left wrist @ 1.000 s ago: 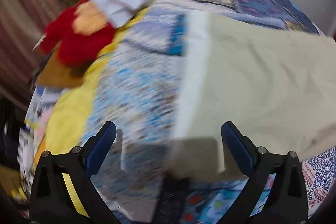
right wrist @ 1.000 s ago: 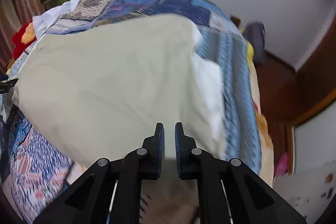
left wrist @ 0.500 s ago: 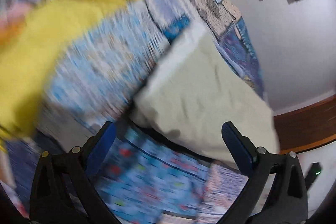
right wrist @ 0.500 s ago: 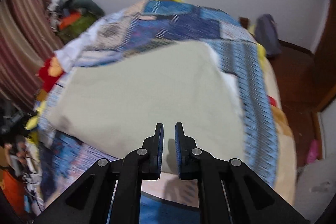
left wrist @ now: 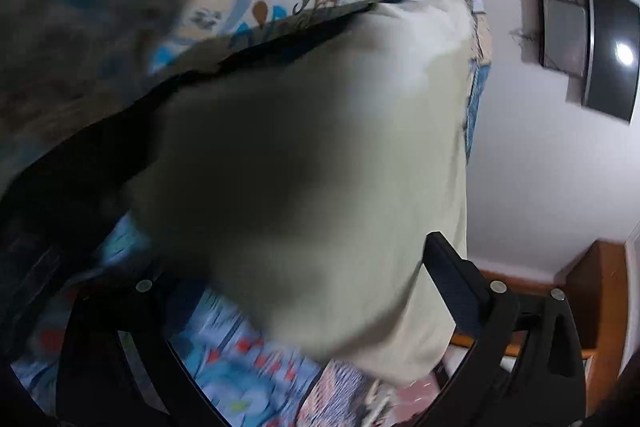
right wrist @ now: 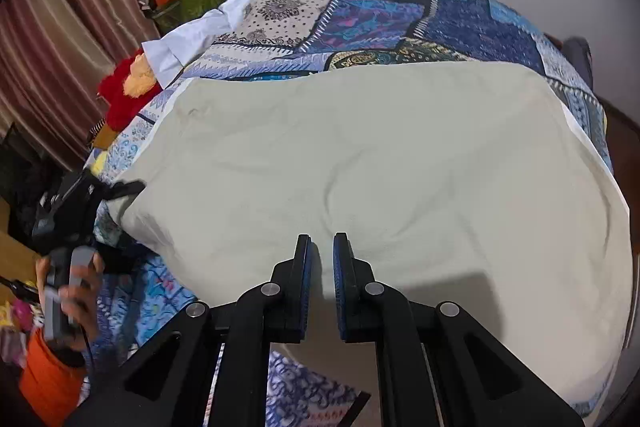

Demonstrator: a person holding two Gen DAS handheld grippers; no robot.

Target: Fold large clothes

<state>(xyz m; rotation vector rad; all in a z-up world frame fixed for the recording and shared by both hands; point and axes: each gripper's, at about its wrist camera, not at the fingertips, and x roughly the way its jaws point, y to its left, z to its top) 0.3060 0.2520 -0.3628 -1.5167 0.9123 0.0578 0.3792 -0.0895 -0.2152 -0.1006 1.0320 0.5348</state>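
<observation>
Room: a bed (right wrist: 400, 7) under a blue patchwork cover fills both views, with a striped curtain (right wrist: 60, 27) to one side and a dark screen (left wrist: 608, 51) on the white wall.
Right gripper (right wrist: 321, 259): jaws nearly together with a thin gap, nothing between them, hovering over the near edge of the cloth.
Left gripper (left wrist: 288, 267): jaws spread wide and holding nothing; its view is blurred. In the right view it sits at the cloth's left corner, in the person's hand (right wrist: 76, 291).
Cloth (right wrist: 380, 167): a large cream piece lying spread flat on the bed, near edge by the bed's front, a few soft creases through the middle.
Risk, grip: judged from the blur, the left gripper may close on the bed cover as well as the corner, dragging both.
Risk, fold: with the right one holding nothing, lifting one corner alone would skew the fold and bunch the middle.
Risk, clutter: a red soft toy (right wrist: 124, 91) and a white sheet (right wrist: 192, 35) lie near the far left corner; a wide swing could catch them.
</observation>
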